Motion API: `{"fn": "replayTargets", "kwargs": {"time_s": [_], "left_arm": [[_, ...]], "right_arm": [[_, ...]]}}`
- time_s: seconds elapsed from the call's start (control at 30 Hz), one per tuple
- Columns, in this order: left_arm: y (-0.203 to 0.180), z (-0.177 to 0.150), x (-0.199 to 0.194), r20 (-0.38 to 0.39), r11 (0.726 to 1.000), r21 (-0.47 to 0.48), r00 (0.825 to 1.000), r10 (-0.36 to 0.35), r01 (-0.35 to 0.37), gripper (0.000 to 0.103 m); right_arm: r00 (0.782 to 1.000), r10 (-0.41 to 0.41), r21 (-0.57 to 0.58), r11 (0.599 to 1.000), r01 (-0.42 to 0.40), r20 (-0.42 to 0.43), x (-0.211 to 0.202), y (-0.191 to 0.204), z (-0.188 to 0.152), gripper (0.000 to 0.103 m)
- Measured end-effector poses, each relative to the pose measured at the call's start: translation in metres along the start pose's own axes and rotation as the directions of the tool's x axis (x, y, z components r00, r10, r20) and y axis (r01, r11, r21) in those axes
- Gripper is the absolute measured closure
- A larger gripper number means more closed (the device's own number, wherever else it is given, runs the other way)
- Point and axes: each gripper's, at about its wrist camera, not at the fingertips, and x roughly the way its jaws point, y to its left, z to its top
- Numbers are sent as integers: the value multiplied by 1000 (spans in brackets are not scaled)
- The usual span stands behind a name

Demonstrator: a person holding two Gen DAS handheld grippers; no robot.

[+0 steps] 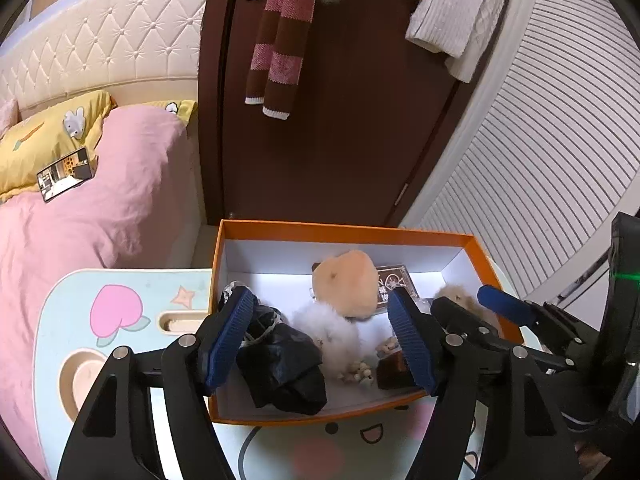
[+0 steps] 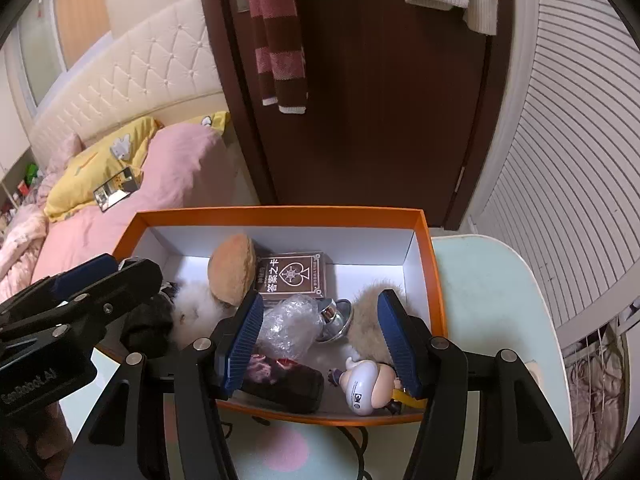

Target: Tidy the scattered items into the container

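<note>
From the left wrist, the left gripper spreads its ribbed blue pads wide, holding nothing, over the orange cardboard box with white inner walls on a pale cartoon-printed table. Below lie a crumpled black plastic bag, white fluff and a tan plush bun.

From the right wrist, the right gripper also stands open and empty above the box's crinkled clear wrap, glossy white figurine, brown card pack and shiny metal cup.
</note>
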Motion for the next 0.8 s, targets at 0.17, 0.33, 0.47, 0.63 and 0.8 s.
{"fn": "replayTargets", "kwargs": {"time_s": [0.17, 0.33, 0.47, 0.63, 0.8], "left_arm": [[-5, 0, -1, -3, 1000, 18, 1000, 12, -12, 33], [-5, -2, -9, 2, 1000, 23, 1000, 16, -16, 33], [-7, -4, -25, 21, 1000, 19, 1000, 11, -12, 33], [-8, -16, -48, 39, 999, 30, 999, 28, -29, 33], [-2, -49, -54, -6, 999, -3, 999, 34, -34, 32]], "right_arm": [[1000, 4, 3, 1000, -4, -3, -1, 0, 0, 44], [1000, 9, 5, 1000, -9, 6, -8, 0, -1, 44], [999, 23, 11, 1000, -23, 38, -23, -2, -1, 44], [997, 49, 18, 999, -50, 63, -46, -1, -9, 44], [997, 61, 16, 998, -62, 49, -61, 0, -36, 41]]}}
